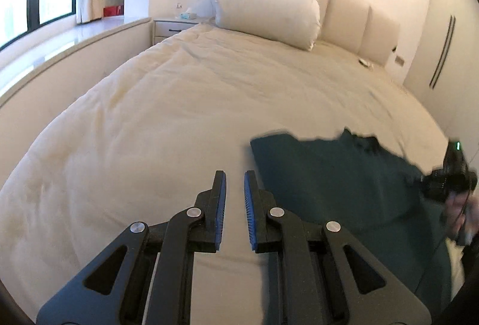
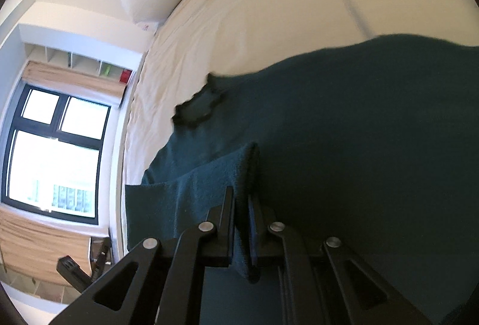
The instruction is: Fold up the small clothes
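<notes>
A dark teal garment [image 1: 335, 175] lies spread on the cream bed [image 1: 179, 103], at the right of the left wrist view. My left gripper [image 1: 235, 178] is open and empty, just left of the garment's near left edge, above the bedding. My right gripper [image 2: 241, 199] is shut on a fold of the teal garment [image 2: 344, 130], holding its edge up; the view is rolled sideways. The right gripper also shows in the left wrist view [image 1: 449, 178] at the garment's right side. A darker gathered part [image 2: 199, 108] sits at the garment's far edge.
A large white pillow [image 1: 269, 4] leans on the padded headboard [image 1: 353, 16]. A windowsill ledge [image 1: 60, 49] runs along the bed's left side, with a nightstand [image 1: 173, 25] behind it. A wardrobe [image 1: 443, 49] stands at the right.
</notes>
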A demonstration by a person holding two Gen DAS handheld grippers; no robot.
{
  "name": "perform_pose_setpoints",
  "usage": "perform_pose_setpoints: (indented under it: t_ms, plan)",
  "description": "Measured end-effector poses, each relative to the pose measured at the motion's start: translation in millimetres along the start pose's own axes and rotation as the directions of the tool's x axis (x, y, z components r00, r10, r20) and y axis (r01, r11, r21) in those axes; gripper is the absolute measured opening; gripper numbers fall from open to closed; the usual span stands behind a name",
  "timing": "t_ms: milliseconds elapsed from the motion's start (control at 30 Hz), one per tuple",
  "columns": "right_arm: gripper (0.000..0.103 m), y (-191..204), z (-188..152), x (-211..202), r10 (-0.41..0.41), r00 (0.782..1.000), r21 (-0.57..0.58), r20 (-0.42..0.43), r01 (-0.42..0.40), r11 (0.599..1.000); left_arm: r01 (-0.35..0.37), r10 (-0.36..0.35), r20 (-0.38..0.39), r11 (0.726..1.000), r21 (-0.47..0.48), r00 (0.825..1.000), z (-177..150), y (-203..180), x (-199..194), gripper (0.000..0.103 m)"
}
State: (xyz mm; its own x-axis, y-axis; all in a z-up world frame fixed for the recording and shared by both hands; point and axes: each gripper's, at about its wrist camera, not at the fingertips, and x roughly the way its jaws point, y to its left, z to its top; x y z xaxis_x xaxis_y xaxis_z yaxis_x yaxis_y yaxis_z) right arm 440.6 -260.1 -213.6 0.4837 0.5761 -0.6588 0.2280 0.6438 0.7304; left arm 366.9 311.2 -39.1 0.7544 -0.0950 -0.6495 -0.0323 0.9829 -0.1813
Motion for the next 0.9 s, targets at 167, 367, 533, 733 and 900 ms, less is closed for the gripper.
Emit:
perform_pose_setpoints:
  t_ms: [167,367,533,733,900]
  plan:
    - [0.008,-11.0,6.1,-5.3,-0.067,0.997,-0.001,0.036,0.068,0.998,0.016,-0.016,-0.014,1.0,0.0,1.0,15.0,-17.6,20.1,0.012]
    - [0.008,-17.9,7.0,-6.4,-0.103,0.994,-0.017,0.043,0.103,0.994,0.062,-0.06,-0.064,0.997,0.038,0.996,-12.1,-89.0,41.4,0.012]
    - [0.008,-20.7,3.9,-8.4,-0.109,0.993,-0.018,0.054,0.11,0.994,0.084,-0.075,-0.133,0.995,0.06,0.988,-41.4,-122.3,70.2,0.012]
    - [0.007,-21.4,5.0,-11.2,-0.139,0.988,-0.027,0.065,0.141,0.99,0.055,-0.028,-0.213,0.991,0.121,0.977,-69.3,-137.0,110.1,0.012]
    - [0.007,-17.1,1.0,-10.2,-0.158,0.985,-0.041,0.073,0.161,0.986,0.048,-0.016,-0.231,0.99,0.134,0.973,-84.3,-138.3,126.0,0.012]
